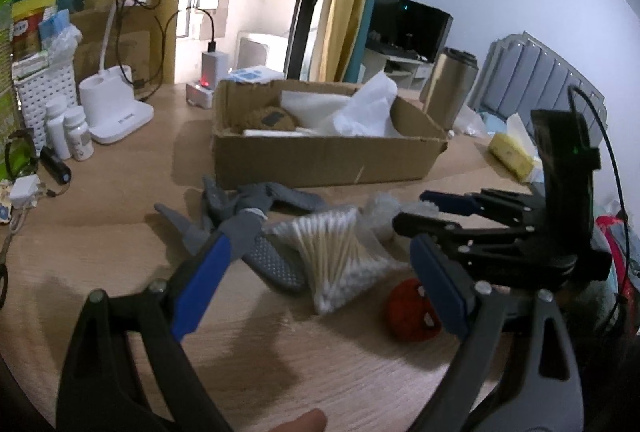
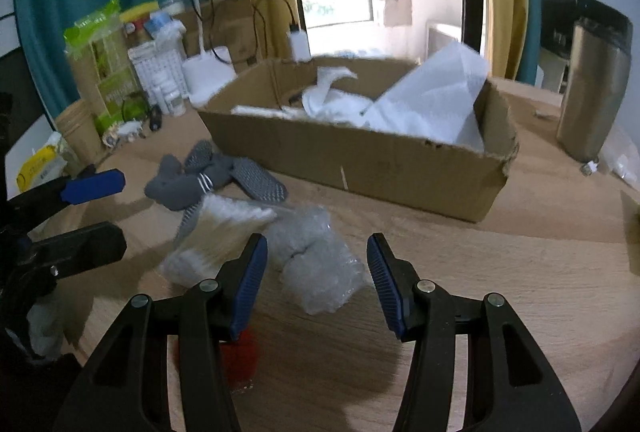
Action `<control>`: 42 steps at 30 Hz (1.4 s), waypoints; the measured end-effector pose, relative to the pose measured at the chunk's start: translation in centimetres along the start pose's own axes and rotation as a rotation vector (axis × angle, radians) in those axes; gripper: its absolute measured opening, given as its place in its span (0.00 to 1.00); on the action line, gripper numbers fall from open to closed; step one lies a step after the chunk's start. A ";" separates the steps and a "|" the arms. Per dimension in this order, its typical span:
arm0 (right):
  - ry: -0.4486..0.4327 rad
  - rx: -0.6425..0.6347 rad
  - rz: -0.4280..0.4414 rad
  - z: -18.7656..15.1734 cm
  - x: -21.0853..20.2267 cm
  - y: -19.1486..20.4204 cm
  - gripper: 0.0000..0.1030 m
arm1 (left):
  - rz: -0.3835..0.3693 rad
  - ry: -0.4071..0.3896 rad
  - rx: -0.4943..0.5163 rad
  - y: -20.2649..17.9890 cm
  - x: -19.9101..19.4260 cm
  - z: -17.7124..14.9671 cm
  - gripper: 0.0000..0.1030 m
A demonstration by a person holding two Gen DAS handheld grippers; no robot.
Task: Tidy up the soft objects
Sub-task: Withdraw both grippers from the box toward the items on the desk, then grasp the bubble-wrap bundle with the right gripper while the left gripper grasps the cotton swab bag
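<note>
Both hand-held grippers are released and empty, poised over a small heap of soft things on the counter (image 2: 480, 264) in front of the cardboard box (image 2: 360, 160) — this looks like the reach-in before a pick. The right hand-held gripper (image 2: 316, 272) has its jaws standing apart on either side of a crumpled bubble wrap bundle (image 2: 320, 272), not touching it. The left hand-held gripper (image 1: 320, 256) gapes wide around the pack of cotton swabs (image 1: 336, 256), with the grey socks (image 1: 256, 216) just behind.

Next, each needs to drop lower, close on its soft item and carry it over the box wall.

The left view shows the red knitted ball (image 1: 416, 308) clearly and a brown plush toy (image 1: 272, 120) inside the box — the right view shows only a red blur behind one finger, yet shows the white paper (image 2: 432, 100) filling the box better.
</note>
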State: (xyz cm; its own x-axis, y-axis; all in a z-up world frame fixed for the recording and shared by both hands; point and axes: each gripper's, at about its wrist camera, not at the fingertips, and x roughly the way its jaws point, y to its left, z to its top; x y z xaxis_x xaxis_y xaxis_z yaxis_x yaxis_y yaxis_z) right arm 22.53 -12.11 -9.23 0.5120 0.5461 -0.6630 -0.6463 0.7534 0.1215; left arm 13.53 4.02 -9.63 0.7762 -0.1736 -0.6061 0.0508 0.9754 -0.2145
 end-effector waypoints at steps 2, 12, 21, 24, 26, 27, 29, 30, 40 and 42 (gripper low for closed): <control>0.036 0.004 -0.008 0.0 0.7 -0.1 0.53 | 0.015 0.015 0.004 -0.1 0.7 0.0 0.90; 0.040 0.046 -0.033 -0.4 0.7 -1.3 0.39 | 0.061 0.075 0.068 -1.6 3.6 0.3 0.90; -0.108 0.194 0.037 -1.0 -3.3 -5.2 0.39 | 0.074 0.122 0.112 -3.8 6.4 1.3 0.90; -0.151 0.245 0.084 -1.3 -4.1 -6.4 0.39 | 0.102 0.154 0.103 -3.8 7.7 1.5 0.90; -0.160 0.256 0.093 -1.5 -4.4 -6.8 0.39 | 0.119 0.168 0.102 -3.7 8.3 1.5 0.89; -0.165 0.256 0.094 -1.6 -4.5 -6.9 0.39 | 0.120 0.179 0.103 -3.7 8.6 1.4 0.89; -0.180 0.265 0.102 -1.7 -4.7 -7.1 0.39 | 0.128 0.191 0.116 -3.9 8.8 1.3 0.89; -0.191 0.270 0.106 -1.8 -4.9 -7.2 0.39 | 0.130 0.193 0.120 -3.9 8.9 1.2 0.89; -0.218 0.258 0.105 -2.2 -5.3 -7.4 0.39 | 0.160 0.216 0.135 -3.5 9.0 1.1 0.84; -0.213 0.254 0.091 -2.2 -5.2 -7.3 0.39 | 0.162 0.212 0.135 -3.4 8.8 1.1 0.79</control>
State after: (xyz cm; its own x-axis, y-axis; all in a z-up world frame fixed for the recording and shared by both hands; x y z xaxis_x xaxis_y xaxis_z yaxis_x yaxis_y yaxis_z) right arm 23.33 -21.24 -8.25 0.5823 0.6596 -0.4753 -0.5470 0.7503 0.3713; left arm 20.83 -0.65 -13.40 0.6330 -0.0253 -0.7737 0.0318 0.9995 -0.0067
